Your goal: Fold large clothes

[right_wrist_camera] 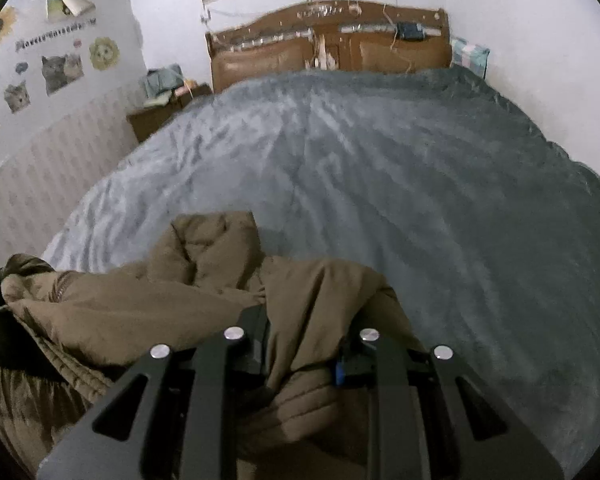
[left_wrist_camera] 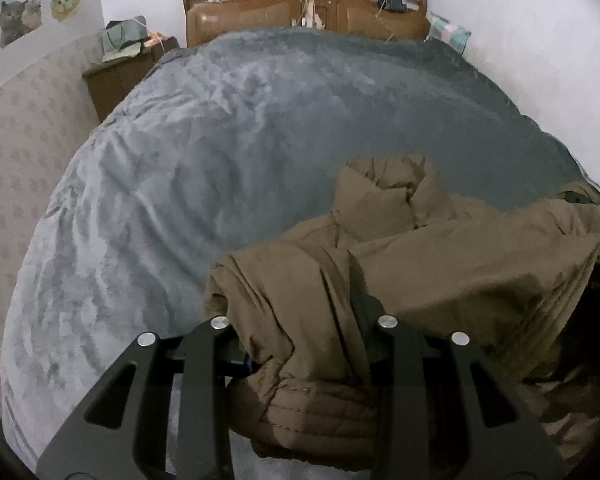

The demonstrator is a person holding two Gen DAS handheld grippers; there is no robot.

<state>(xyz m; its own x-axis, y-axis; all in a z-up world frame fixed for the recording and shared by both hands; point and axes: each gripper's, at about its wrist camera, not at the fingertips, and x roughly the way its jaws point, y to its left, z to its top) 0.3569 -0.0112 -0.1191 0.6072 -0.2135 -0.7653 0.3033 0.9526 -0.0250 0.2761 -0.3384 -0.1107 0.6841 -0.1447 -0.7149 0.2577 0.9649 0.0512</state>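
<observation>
Two grippers hold one brown padded jacket point(left_wrist_camera: 440, 256) above the near end of a bed covered by a grey plush blanket point(left_wrist_camera: 204, 152). Left gripper point(left_wrist_camera: 300, 344) is clamped on a bunched fold of the jacket, and right gripper point(right_wrist_camera: 304, 356) is pinched on another fold. Its collar lies on the blanket ahead. Behind stands a wooden headboard point(right_wrist_camera: 328, 48), with a nightstand point(right_wrist_camera: 156, 116) beside it.

Matte black, flat-sided metal left gripper point(left_wrist_camera: 304, 344) with long slotted cut-outs in the outer links and four round silver pivot screws. Same black linkage on the matching right gripper point(right_wrist_camera: 304, 360), plus a small blue tab inside one finger.
</observation>
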